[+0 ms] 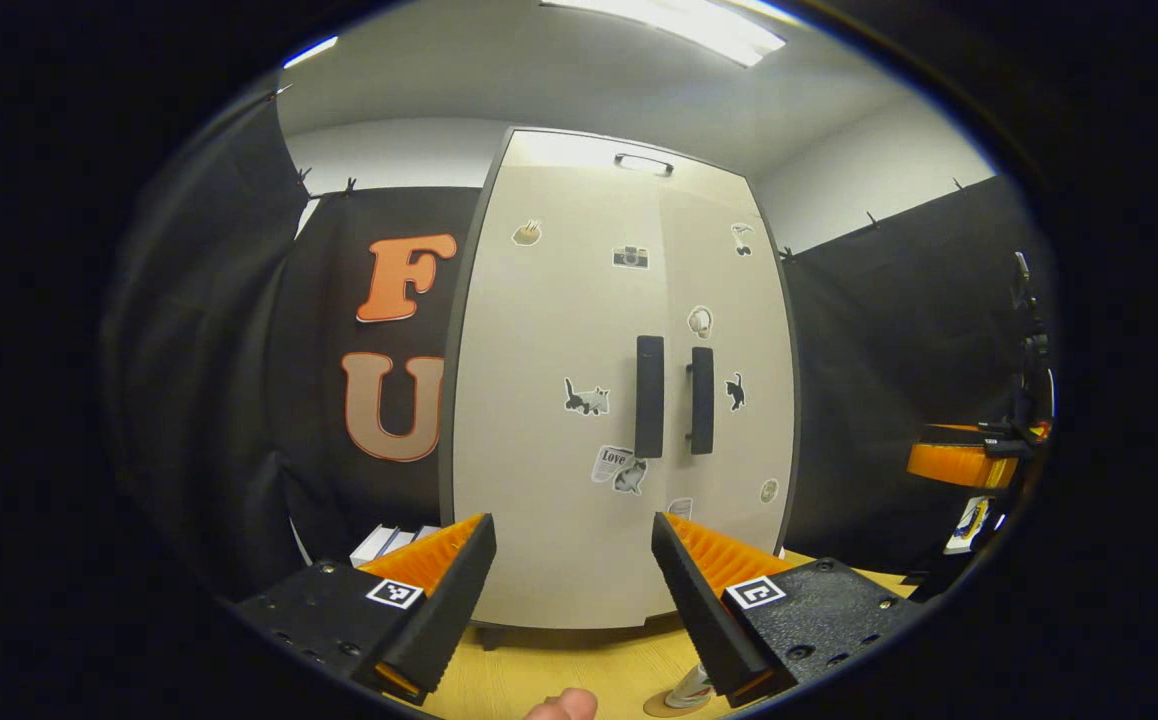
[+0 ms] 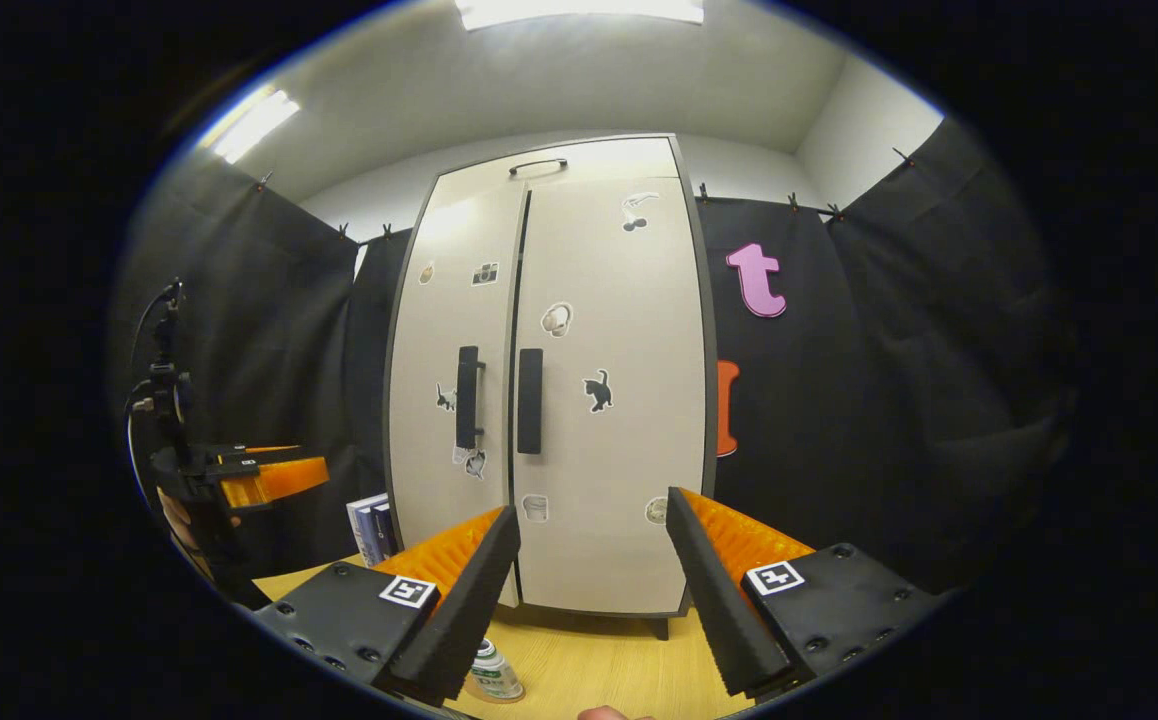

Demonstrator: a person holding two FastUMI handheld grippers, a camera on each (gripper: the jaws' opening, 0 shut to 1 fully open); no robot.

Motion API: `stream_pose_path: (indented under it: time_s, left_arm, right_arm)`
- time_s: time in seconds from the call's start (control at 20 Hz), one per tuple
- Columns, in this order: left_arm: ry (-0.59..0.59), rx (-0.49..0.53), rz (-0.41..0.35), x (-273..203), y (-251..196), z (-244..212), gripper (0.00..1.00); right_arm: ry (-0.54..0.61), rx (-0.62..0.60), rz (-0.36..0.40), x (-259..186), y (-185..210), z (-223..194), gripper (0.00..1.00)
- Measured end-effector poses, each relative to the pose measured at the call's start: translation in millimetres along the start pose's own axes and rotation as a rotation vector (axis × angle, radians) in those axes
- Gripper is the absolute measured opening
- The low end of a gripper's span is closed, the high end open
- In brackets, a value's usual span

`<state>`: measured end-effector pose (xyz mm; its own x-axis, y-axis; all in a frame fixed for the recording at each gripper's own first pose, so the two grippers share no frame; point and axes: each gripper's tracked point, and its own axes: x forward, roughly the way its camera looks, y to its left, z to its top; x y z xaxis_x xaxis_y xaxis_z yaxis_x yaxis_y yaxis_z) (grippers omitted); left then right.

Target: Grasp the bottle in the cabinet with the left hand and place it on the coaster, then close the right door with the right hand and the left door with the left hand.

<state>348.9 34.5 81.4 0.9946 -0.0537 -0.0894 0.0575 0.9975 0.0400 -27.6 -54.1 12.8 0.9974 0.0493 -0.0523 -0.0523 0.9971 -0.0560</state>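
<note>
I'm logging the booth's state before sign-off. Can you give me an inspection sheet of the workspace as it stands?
Surface: wooden table, bare in front of the cabinet.
Job's things: cabinet, both doors shut, handles side by side; bottle upright on the table; in the left gripper view it stands on the coaster.
Clutter: books beside the cabinet.
Grippers: left gripper open, empty; right gripper open, empty; both held back from the doors.
Cables: a cable runs up from the left gripper's rig in the right gripper view.
Surroundings: black cloth walls, ceiling lights on.
</note>
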Motion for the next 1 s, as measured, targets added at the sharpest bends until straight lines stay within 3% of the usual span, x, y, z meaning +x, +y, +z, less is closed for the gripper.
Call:
stream_pose_path:
  time_s: [0.25,0.3,0.35,0.4,0.45,0.55,0.6,0.65,0.7,1.0]
  left_arm:
    - [-0.019,0.01,-0.012,-6.2,-9.3,7.0,0.92]
    - [-0.02,0.009,-0.015,-8.3,-10.9,7.7,0.95]
    - [-0.024,0.007,-0.018,-10.7,-13.0,8.7,0.95]
    - [-0.028,0.006,-0.023,-11.5,-14.8,10.6,0.95]
    - [-0.033,0.005,-0.027,-13.9,-17.0,12.0,0.95]
    - [-0.044,0.004,-0.028,-17.6,-19.0,15.3,0.95]
    - [-0.048,0.006,-0.029,-18.8,-20.5,17.2,0.95]
    - [-0.049,0.009,-0.025,-20.1,-19.6,17.8,0.95]
    - [-0.051,0.009,-0.022,-20.4,-17.8,18.9,0.95]
    - [-0.049,-0.006,-0.016,-19.6,-16.0,19.0,0.94]
  right_arm:
    - [0.004,0.01,0.002,-0.7,-1.7,-0.7,0.97]
    - [0.003,0.011,-0.001,-1.1,-2.9,-0.7,0.97]
    - [0.004,0.012,-0.003,-0.9,-3.8,-1.0,0.89]
    - [0.005,0.012,-0.004,-1.5,-3.9,-1.5,0.89]
    - [0.008,0.011,-0.003,-1.7,-3.6,-2.2,0.97]
    - [0.011,0.008,-0.004,-0.8,-4.6,-2.9,0.97]
    - [0.012,0.009,-0.005,-2.5,-4.4,-3.3,0.89]
    - [0.013,0.012,-0.004,-2.7,-4.0,-4.1,0.89]
    - [0.014,0.015,-0.002,-2.7,-3.8,-4.0,0.97]
    - [0.026,0.03,0.0,-1.2,-4.7,-9.0,0.97]
